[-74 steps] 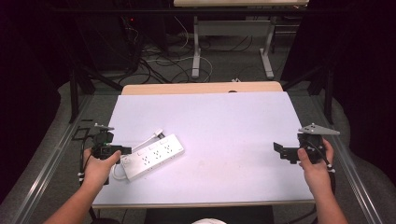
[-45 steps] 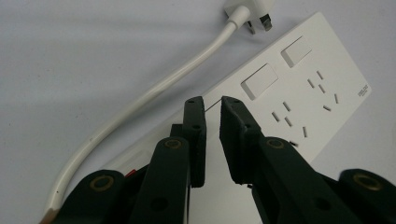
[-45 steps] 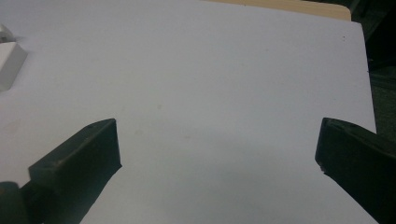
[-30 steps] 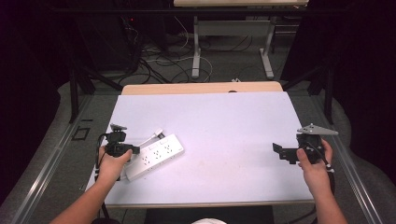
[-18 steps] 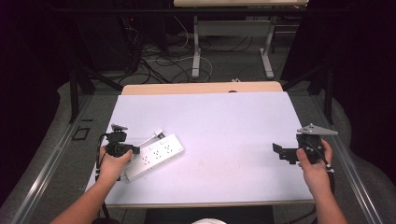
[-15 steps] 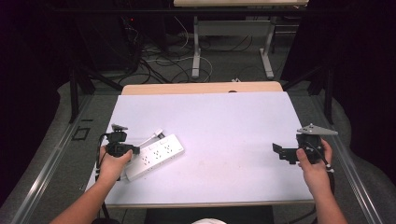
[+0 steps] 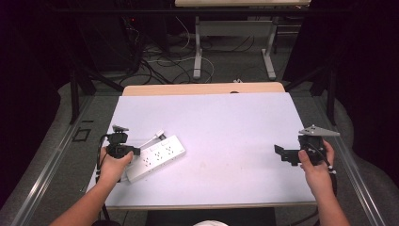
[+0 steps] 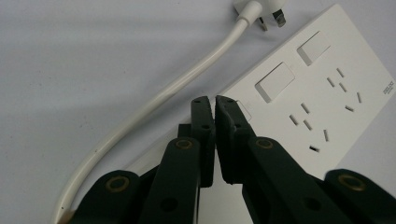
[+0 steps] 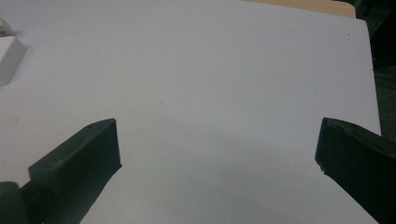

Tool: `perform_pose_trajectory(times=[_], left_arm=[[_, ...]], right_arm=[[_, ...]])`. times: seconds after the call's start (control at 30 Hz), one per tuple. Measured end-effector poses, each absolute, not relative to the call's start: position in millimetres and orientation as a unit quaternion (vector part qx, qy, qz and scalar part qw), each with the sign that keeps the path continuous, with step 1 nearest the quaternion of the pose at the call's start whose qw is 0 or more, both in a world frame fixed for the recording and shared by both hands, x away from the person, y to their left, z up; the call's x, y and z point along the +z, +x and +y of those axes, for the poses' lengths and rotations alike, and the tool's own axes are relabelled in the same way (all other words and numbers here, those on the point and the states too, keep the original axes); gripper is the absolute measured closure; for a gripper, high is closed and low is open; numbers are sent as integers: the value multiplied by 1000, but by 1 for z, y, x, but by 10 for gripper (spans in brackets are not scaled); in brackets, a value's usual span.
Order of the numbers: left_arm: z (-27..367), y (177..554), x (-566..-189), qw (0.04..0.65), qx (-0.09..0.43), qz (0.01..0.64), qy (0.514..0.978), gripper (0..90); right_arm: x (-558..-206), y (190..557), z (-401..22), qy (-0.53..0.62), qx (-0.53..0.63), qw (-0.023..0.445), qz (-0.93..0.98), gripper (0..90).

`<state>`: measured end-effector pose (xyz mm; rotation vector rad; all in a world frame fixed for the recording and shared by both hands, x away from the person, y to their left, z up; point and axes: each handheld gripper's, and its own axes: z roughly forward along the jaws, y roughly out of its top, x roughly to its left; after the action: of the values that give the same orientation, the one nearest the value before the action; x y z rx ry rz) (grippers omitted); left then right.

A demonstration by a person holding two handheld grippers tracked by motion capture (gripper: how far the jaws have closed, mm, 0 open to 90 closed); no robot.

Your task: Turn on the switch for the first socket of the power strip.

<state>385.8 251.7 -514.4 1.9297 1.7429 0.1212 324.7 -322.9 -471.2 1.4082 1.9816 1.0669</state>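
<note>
A white rectangular plastic power strip point(image 7: 155, 157) lies flat on the pale lilac worktop point(image 7: 226, 127), close to its left edge and nearer the front than the back, turned at a slant so its far end points toward the middle. Its white round cable point(image 8: 154, 98) curves away along the left side of the strip and ends in a white plug point(image 8: 261, 10) lying on the worktop just beyond the strip's far corner. In the left gripper view the strip's face shows two flat rocker switches point(image 8: 274, 82) and rows of socket slots.

The left gripper point(image 8: 215, 105), black and held in the person's left hand point(image 7: 113, 162), sits over the near end of the power strip. Its jaws are drawn almost together with a thin slit between them, and nothing is caught in that slit; the tips hover at the strip's edge beside the cable, and I cannot tell whether they touch it.

The right gripper point(image 7: 282, 153) rests in the person's right hand point(image 7: 316, 165) near the right edge of the worktop, well apart from the strip, its jaws spread wide over bare worktop.

Compared with a couple of seconds back, the left hand has come in from the left edge of the worktop onto the strip's near end, and the strip lies where it did. The right hand is in the same spot.
</note>
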Motion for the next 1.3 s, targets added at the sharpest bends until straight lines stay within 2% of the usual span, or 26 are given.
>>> perform_pose_trajectory(times=[1.3], left_arm=[[251, 384, -516, 262, 51, 642, 719, 900]], right_arm=[[-472, 325, -322, 514, 389, 243, 725, 0]])
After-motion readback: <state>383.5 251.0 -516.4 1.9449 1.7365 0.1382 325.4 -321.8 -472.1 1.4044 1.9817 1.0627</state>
